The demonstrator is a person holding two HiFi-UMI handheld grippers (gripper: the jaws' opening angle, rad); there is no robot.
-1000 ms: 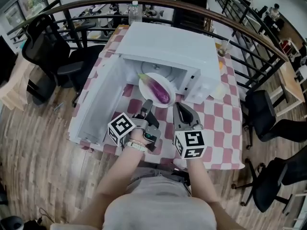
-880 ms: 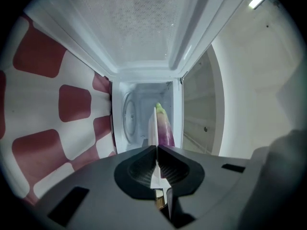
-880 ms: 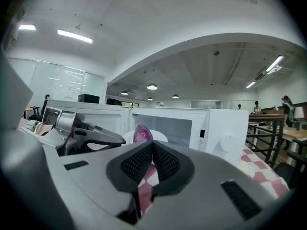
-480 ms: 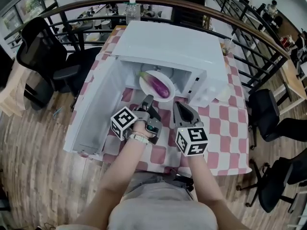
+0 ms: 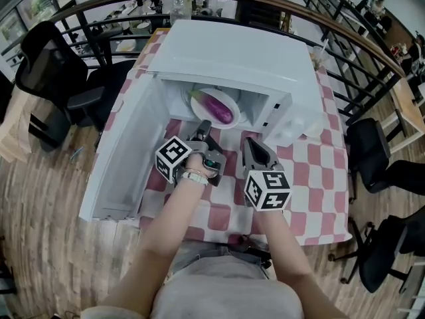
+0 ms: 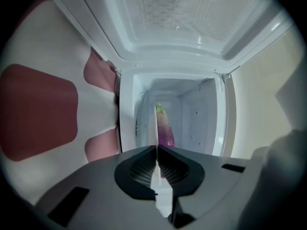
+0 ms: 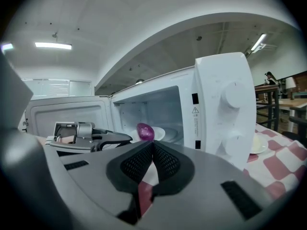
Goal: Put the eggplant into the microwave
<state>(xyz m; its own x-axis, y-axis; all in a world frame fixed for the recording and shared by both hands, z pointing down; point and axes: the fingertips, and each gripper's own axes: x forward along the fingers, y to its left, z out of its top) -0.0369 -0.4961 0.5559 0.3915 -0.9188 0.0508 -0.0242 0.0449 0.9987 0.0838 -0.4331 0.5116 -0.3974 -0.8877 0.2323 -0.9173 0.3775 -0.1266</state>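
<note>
A purple eggplant (image 5: pixel 217 107) with a green stem lies on a white plate (image 5: pixel 232 101) inside the open white microwave (image 5: pixel 226 52). My left gripper (image 5: pixel 204 129) reaches into the opening and is shut on the plate's near rim. In the left gripper view the plate (image 6: pixel 156 123) runs edge-on between the jaws of the left gripper (image 6: pixel 157 147), with the eggplant (image 6: pixel 166 128) behind. My right gripper (image 5: pixel 250 145) hovers beside it, shut and empty, in front of the opening. The right gripper view, over the right gripper (image 7: pixel 152 143), shows the left gripper (image 7: pixel 125 139), the eggplant (image 7: pixel 145 131) and the plate (image 7: pixel 160 134).
The microwave door (image 5: pixel 126 158) hangs open to the left. A red and white check cloth (image 5: pixel 312 178) covers the table. A small saucer (image 7: pixel 256 145) lies right of the microwave. Black office chairs (image 5: pixel 53 65) and a railing surround the table; a bottle (image 5: pixel 176 2) stands behind.
My left gripper has carried the plate with the eggplant from the microwave's opening deeper into the cavity. The right gripper has moved forward alongside it, still shut.
</note>
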